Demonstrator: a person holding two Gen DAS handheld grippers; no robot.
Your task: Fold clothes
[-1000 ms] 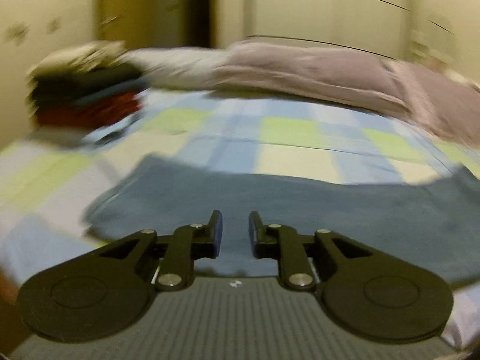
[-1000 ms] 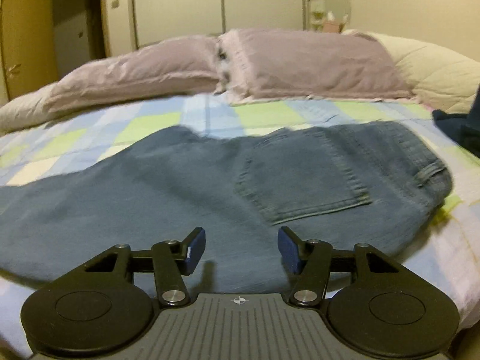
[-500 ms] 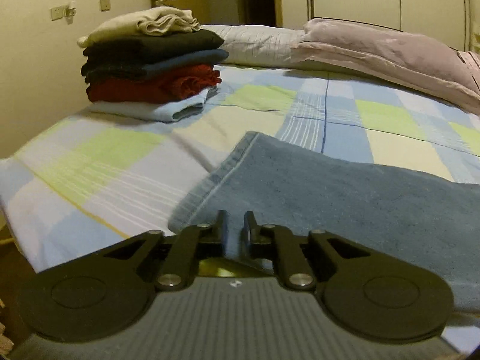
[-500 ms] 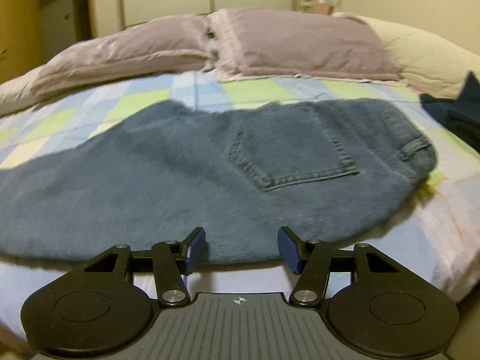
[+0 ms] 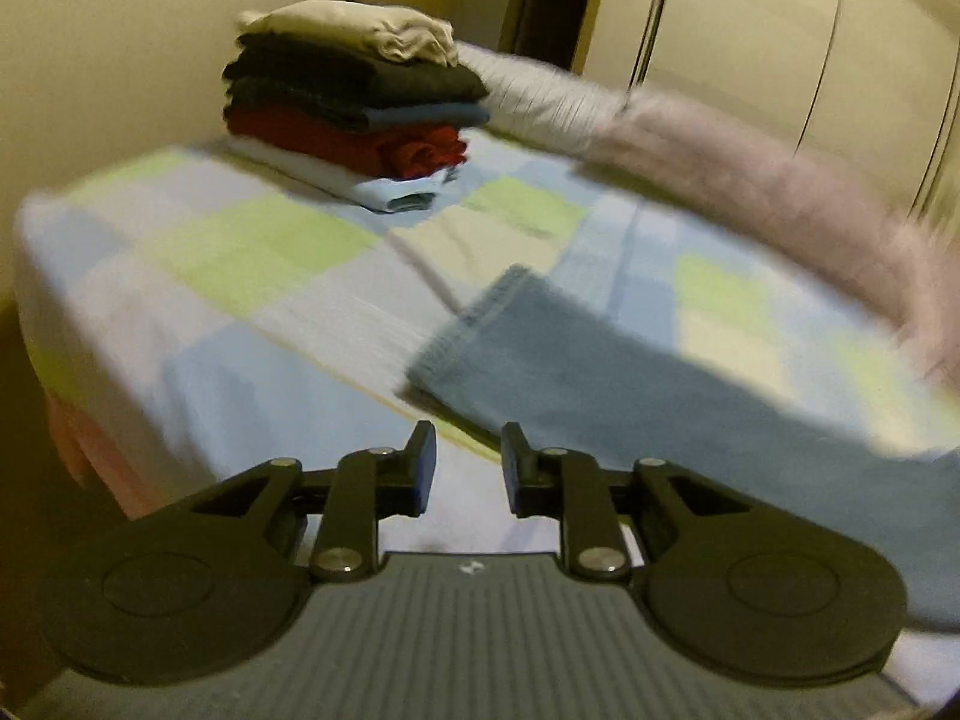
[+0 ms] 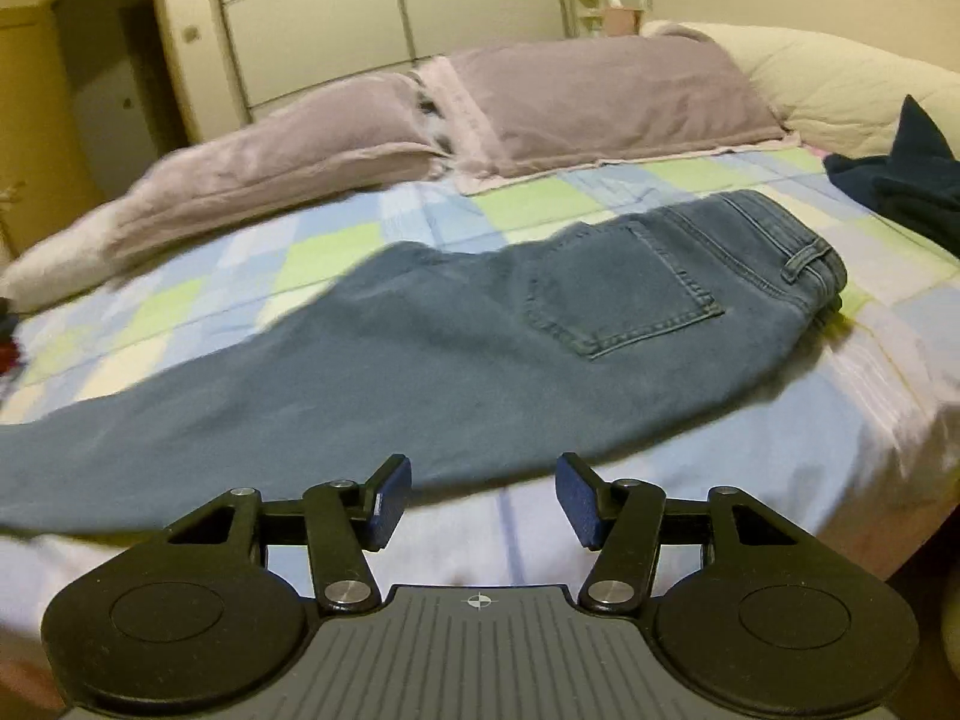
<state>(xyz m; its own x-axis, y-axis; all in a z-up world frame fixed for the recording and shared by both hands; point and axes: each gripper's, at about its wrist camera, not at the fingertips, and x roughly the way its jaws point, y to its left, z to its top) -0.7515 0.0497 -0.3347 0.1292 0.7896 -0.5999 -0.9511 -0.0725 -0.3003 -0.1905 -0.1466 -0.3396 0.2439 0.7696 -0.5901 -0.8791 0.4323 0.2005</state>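
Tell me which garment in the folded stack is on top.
The beige one: it sits crumpled atop the stack, above the black, blue, red and pale blue folded pieces.

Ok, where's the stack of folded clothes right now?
Left wrist view, upper left: the stack of folded clothes sits on the checked bedspread, beside the pillows.

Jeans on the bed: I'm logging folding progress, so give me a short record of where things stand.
garment: jeans, laid lengthwise along the bed, one back pocket up
fold state: legs together, not yet folded across
leg hem: flat on the checked bedsheet
left gripper: open, jaws just opened, nothing between them
right gripper: open, empty, short of the jeans
finished pile: folded clothes stack at the far corner
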